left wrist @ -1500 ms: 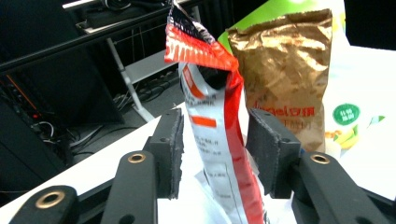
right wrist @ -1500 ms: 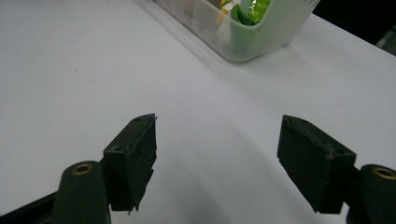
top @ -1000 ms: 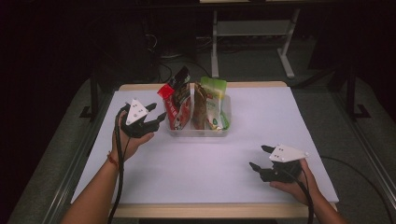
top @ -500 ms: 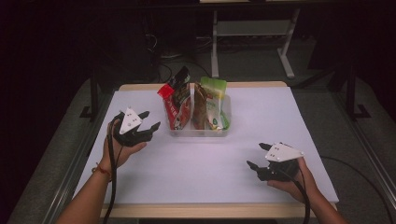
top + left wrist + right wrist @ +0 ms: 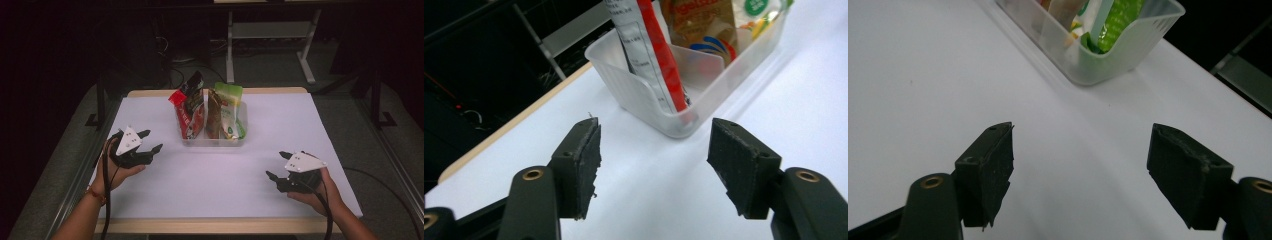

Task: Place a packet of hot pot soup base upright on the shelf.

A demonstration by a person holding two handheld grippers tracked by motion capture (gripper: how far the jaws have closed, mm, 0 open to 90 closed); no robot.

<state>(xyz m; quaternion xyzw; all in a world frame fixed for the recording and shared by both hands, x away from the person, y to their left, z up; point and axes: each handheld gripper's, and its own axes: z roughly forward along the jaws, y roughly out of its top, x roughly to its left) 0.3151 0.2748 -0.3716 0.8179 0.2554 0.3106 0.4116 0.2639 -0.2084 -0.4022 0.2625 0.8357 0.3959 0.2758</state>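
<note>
A clear plastic bin [image 5: 214, 141] stands at the back middle of the white table and holds upright snack packets: a red one [image 5: 189, 112], a brown one [image 5: 214, 115] and a green one [image 5: 231, 111]. My left gripper [image 5: 151, 142] hovers left of the bin, apart from it; its jaws have just been opening and nothing is between them. In the left gripper view the bin [image 5: 644, 95] and the red packet [image 5: 659, 55] lie just past the black pads [image 5: 584, 165]. My right gripper [image 5: 278, 166] rests open and empty at the front right, the bin [image 5: 1108, 60] farther off.
The white table top [image 5: 220, 190] spreads wide in front of the bin, edged in wood. A dark floor with cables and a white table frame [image 5: 270, 35] lies beyond the far edge.
My left gripper has drawn away from the bin toward the left and front, sinking a little, and its jaws have spread wider. The right gripper has barely moved.
</note>
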